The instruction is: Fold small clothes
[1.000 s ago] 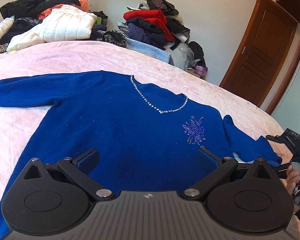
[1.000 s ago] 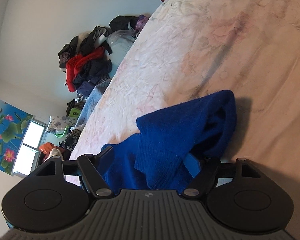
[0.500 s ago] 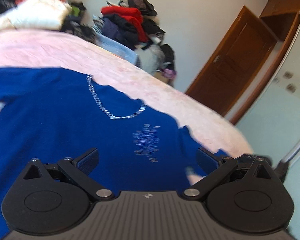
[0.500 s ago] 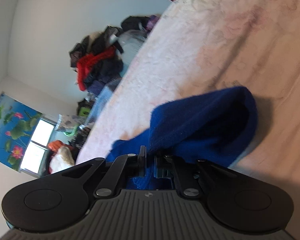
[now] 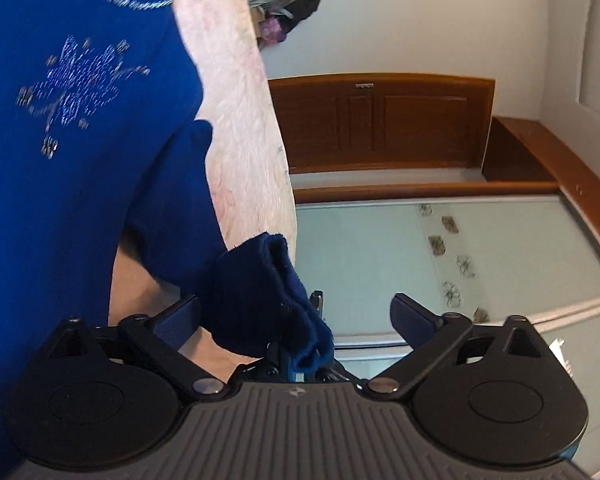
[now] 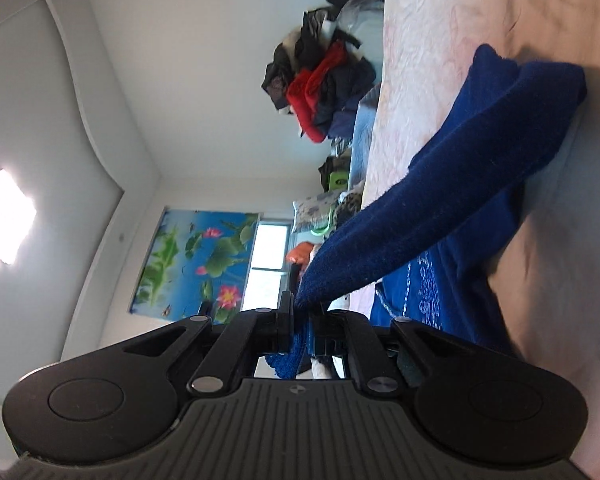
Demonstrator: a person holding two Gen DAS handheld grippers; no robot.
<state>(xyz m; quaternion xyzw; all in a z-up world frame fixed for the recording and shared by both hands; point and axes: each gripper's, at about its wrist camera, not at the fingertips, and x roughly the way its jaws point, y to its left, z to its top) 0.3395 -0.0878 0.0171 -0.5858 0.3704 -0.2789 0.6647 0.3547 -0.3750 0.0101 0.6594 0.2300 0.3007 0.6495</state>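
The right tool [image 6: 303, 322] was clamped on the cuff of the royal-blue beaded knit sweater [image 6: 440, 216] above the pink bed [image 6: 432, 40], the left tool [image 5: 296, 320] apart; thin purchase risked slippage.

wooden door [image 5: 380, 124], lotus poster [image 6: 196, 260]

A fuzzy, matt royal-blue knitted sweater [image 5: 80, 200] with glinting beadwork lies on a pale pink textured bedspread [image 5: 240, 120] near a glossy brown wooden door [image 5: 380, 120].

bright daylight, motion blur, fisheye warping
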